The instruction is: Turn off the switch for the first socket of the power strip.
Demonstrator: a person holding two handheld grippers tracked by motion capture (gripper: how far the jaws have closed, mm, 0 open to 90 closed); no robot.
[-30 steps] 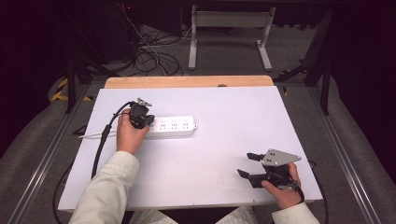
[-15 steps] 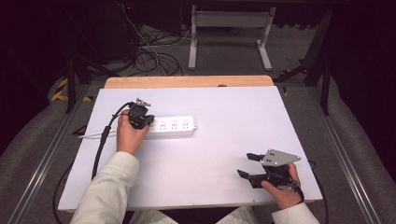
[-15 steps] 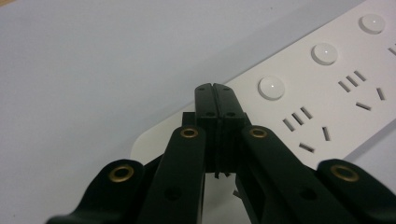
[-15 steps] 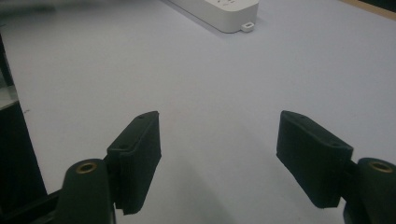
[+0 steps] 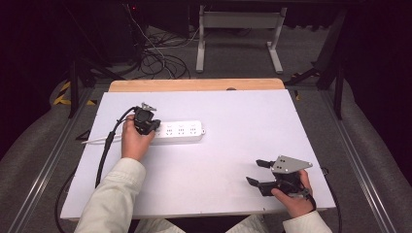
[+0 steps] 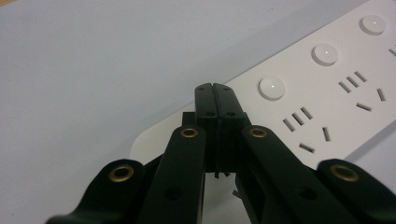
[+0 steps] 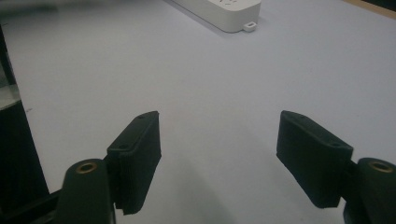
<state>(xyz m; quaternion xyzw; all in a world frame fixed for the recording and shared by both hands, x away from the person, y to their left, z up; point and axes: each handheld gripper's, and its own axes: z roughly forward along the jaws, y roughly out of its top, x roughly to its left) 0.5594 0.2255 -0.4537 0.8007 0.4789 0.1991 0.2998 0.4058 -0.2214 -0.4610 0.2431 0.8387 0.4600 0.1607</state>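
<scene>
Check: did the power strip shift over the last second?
No. In the high view the power strip keeps the same spot relative to the wooden table edge, with the left gripper at its left end.

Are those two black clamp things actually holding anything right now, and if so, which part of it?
Nothing is held. The left gripper has its jaws pressed together, empty, over the end of the power strip. The right gripper is open over the bare table.

White power strip [image 5: 179,132] lying flat on the white surface [image 5: 233,184]; cables [image 5: 155,60] tangled on the floor beyond
</scene>
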